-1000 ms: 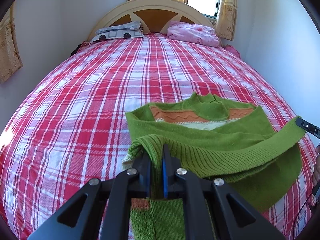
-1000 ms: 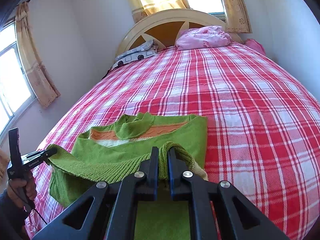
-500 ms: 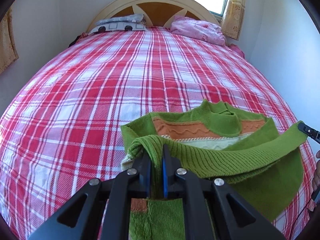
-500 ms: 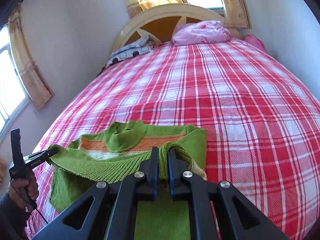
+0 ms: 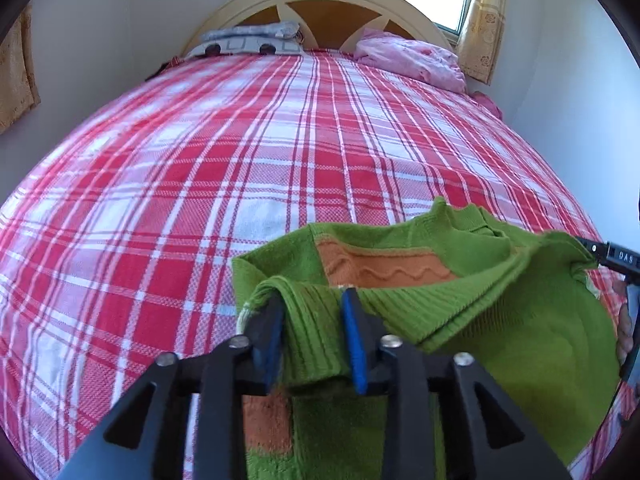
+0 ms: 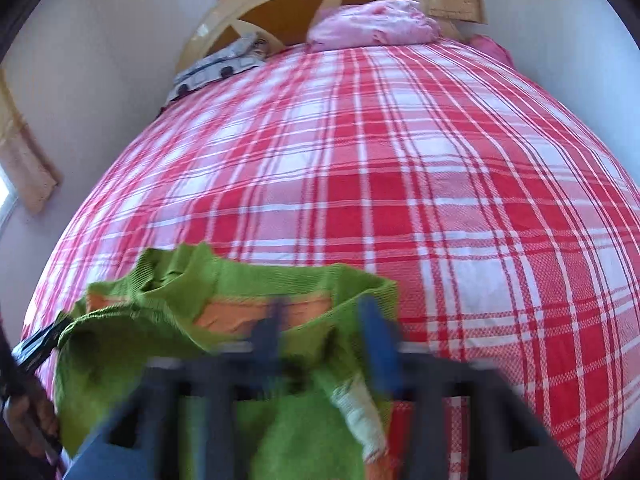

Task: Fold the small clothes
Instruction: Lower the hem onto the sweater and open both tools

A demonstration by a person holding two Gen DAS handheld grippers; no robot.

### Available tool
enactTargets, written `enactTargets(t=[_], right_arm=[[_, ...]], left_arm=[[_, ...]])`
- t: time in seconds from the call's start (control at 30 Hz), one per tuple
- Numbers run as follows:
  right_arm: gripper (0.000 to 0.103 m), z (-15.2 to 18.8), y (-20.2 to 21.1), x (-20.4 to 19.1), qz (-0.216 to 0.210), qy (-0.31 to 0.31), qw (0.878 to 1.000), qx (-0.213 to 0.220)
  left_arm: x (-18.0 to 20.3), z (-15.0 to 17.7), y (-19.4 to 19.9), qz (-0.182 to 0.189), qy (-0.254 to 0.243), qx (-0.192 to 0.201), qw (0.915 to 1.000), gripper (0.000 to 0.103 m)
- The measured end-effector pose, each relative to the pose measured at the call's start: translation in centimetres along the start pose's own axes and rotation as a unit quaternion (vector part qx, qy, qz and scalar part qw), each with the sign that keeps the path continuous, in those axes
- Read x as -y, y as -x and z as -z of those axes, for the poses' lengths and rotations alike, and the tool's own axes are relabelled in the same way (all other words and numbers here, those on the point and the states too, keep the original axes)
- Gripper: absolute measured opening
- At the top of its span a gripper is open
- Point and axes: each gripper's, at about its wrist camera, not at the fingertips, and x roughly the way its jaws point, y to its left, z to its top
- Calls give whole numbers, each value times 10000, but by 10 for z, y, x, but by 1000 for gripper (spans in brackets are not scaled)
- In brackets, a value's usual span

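1. Bed (image 5: 208,184): red-and-white plaid cover, fills most of both views; it's the work surface.
2. Room: pale walls, arched headboard (image 5: 320,4) at the far end, yellow curtains (image 5: 482,20) by a bright window. Grey patterned pillow (image 5: 248,42) and pink pillow (image 5: 408,58) sit at the head, well apart from the work.
3. Sweater (image 5: 520,320): small green knit w/ orange band, lying at the near edge of the bed, neck end toward the headboard. Ribbed hem is brought up over the body, so it looks like the bottom-to-top fold is being laid down.
4. Left gripper (image 5: 312,324): jaws opening, hem corner between them but the pads look to stand off the knit, i.e. let go.
5. Right gripper (image 6: 324,332): blurred in its own view; jaws opening wide, other hem corner loose between them.
6. Step in hand, as I read it: release after the fold.
7. Next calls for: back both grippers out w/o dragging the hem, then check edges line up and flatten; hem could snag on a pad and pull the fold open.
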Motion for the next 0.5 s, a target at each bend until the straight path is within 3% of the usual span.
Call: enactTargets(t=[0.03, 0.1, 0.23, 0.37, 0.5], right_arm=[[70, 3, 2, 1, -76, -14, 10000, 38], [70, 10, 6, 0, -54, 49, 10000, 60], [70, 21, 19, -2, 105, 208, 9995, 204], [70, 6, 34, 15, 496, -163, 9972, 542], [70, -5, 48, 22, 269, -500, 9968, 567]], left_arm=[[0, 3, 7, -240, -72, 116, 9996, 61], [-5, 8, 20, -473, -49, 349, 9983, 78], [-31, 12, 34, -688, 335, 456, 9960, 81], [-37, 26, 30, -904, 385, 167, 9950, 81], [-32, 38, 30, -1002, 274, 59, 9946, 81]])
